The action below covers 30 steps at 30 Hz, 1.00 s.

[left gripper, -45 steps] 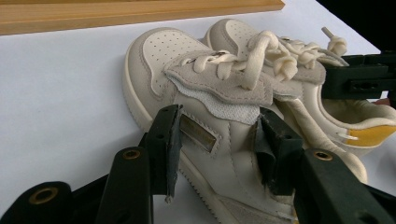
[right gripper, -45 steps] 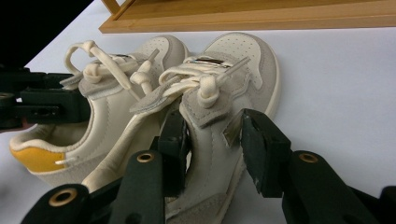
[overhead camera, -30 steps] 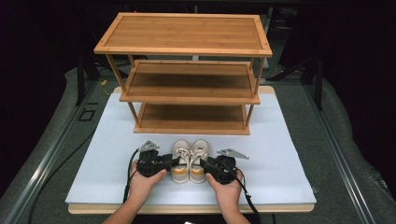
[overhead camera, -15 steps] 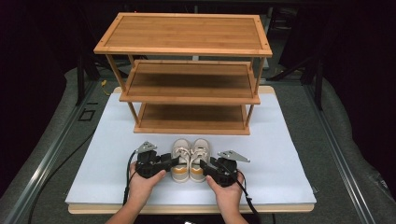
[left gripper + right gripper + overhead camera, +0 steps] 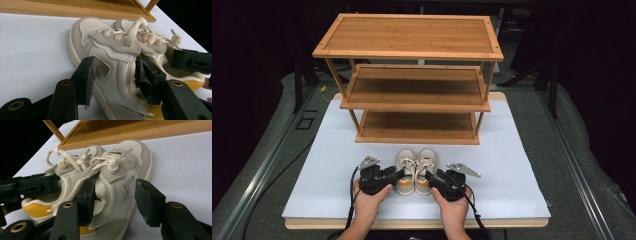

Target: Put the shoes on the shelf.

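The jaws of the left gripper [image 5: 400, 174] and the right gripper [image 5: 428, 176] have just been opening; each now stands released astride one shoe of the pair of shoes [image 5: 416, 170] on the table [image 5: 512, 165]. I judge the pair just set down; next the hands must draw back without dragging it.

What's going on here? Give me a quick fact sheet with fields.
Setting: white mat on a table
Furniture: three-tier wooden rack, shelves bare
Shoes: cream pair, side by side before the rack, left shoe and right shoe
Left gripper: jaws have just been opening, straddling the left shoe's side
Right gripper: jaws have just been opening, straddling the right shoe's side
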Available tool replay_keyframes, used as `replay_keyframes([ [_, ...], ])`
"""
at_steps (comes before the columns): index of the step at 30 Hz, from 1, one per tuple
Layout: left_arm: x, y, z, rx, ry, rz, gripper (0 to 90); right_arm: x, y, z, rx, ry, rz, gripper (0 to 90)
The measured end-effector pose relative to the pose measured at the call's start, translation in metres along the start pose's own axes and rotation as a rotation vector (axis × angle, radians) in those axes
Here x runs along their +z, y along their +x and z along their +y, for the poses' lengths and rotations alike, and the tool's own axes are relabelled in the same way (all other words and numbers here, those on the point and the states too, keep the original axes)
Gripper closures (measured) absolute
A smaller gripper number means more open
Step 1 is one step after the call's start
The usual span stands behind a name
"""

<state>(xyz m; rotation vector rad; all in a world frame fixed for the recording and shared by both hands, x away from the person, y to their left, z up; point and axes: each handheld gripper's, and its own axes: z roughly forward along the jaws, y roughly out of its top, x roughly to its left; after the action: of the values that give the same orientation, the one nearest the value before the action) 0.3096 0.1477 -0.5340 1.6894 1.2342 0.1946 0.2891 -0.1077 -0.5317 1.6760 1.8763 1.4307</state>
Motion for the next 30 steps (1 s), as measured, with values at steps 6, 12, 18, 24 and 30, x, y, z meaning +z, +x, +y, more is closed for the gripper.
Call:
replay_keyframes([
  [6,0.004,-0.001,-0.003,-0.017,-0.017,0.019,50.2,0.006,-0.003,-0.002,0.033,-0.007,-0.001,51.4],
  [12,0.006,0.001,-0.005,-0.025,-0.03,0.028,51.7,0.01,0.0,-0.004,0.022,-0.024,-0.018,53.5],
  [18,0.007,0.0,-0.007,-0.027,-0.056,0.033,52.0,0.012,0.001,-0.006,0.008,-0.043,-0.035,52.0],
  [24,0.008,0.0,-0.007,-0.025,-0.062,0.036,52.8,0.013,0.001,-0.006,0.003,-0.048,-0.038,53.8],
  [30,0.009,-0.001,-0.008,-0.032,-0.077,0.041,54.6,0.014,0.0,-0.005,-0.006,-0.044,-0.036,55.9],
])
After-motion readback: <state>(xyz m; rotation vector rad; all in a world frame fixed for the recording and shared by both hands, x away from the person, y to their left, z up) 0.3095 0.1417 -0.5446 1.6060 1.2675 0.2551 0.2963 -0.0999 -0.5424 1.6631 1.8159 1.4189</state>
